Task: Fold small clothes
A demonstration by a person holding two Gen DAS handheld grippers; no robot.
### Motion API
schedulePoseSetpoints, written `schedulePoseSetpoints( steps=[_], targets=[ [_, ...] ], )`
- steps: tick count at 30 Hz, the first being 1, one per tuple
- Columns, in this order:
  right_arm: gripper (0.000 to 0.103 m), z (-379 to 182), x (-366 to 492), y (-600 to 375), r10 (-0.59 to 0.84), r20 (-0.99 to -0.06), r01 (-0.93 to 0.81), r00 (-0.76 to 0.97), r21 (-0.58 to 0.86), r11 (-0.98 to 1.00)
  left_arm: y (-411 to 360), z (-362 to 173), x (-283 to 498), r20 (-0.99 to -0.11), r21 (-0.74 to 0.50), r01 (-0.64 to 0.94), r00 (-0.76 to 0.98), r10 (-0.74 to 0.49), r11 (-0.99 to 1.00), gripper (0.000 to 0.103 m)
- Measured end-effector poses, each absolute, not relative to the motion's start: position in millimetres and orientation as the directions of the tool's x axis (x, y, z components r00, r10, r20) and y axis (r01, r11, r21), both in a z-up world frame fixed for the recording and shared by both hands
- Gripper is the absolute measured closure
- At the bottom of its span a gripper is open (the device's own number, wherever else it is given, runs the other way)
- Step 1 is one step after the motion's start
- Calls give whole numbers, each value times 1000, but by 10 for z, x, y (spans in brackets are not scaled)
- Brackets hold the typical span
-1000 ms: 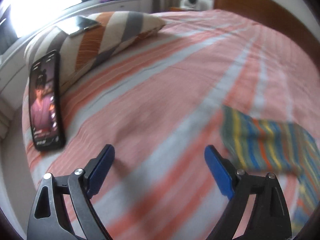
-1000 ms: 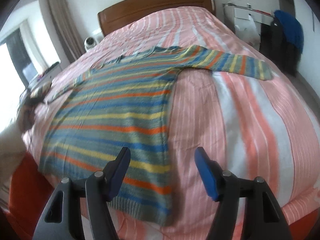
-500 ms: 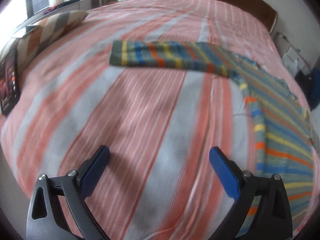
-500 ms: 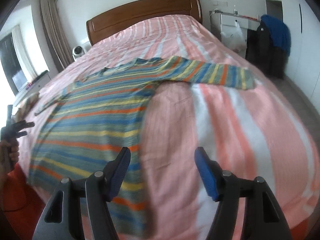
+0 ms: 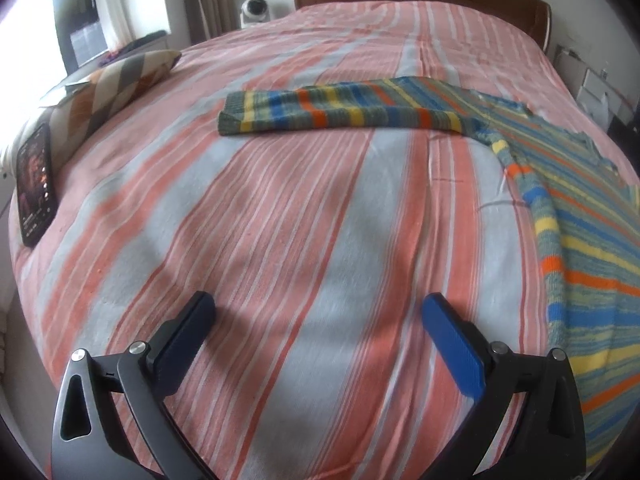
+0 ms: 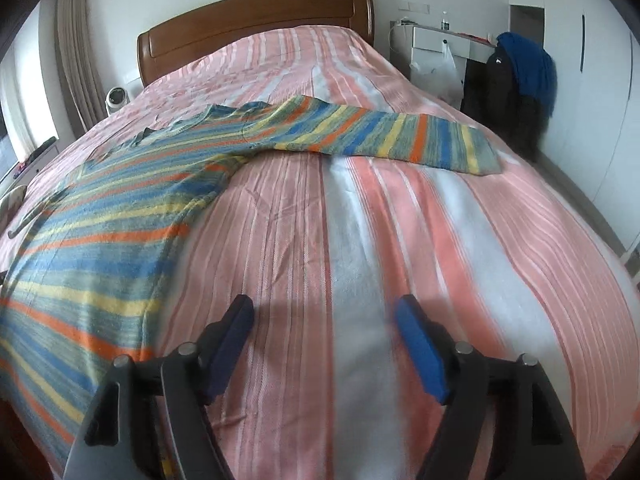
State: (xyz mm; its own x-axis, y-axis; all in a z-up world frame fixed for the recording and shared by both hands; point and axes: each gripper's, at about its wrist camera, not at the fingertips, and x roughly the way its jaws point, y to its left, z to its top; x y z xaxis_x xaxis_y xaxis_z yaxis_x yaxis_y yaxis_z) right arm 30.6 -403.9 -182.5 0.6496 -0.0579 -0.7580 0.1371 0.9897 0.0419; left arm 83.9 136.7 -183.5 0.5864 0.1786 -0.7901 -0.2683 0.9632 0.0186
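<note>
Bedroom scene: bed [image 5: 280,208] with pink, orange and white striped cover, wooden headboard [image 6: 256,28] at the far end. Striped sweater [image 6: 120,208] lies flat and spread on the bed, both sleeves out to the sides; one sleeve [image 5: 340,112] shows ahead of the left gripper [image 5: 318,336], the other sleeve [image 6: 392,140] ahead of the right gripper [image 6: 324,344]. Both grippers hover over bare cover beside the sweater body, jaws spread wide, nothing between them. Striped pillow [image 5: 116,88] and a lit phone [image 5: 35,188] sit at the bed's left edge. Blue cloth [image 6: 528,68] hangs by the right wall.
</note>
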Motion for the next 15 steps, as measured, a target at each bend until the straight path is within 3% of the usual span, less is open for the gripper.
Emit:
schedulePoseSetpoints(
  steps=[15],
  targets=[
    [20,-1922,309,-4038,-55,-740,133,670,48,990,1359,-1844,833,-788,19,-271,588,181,962,0]
  ],
)
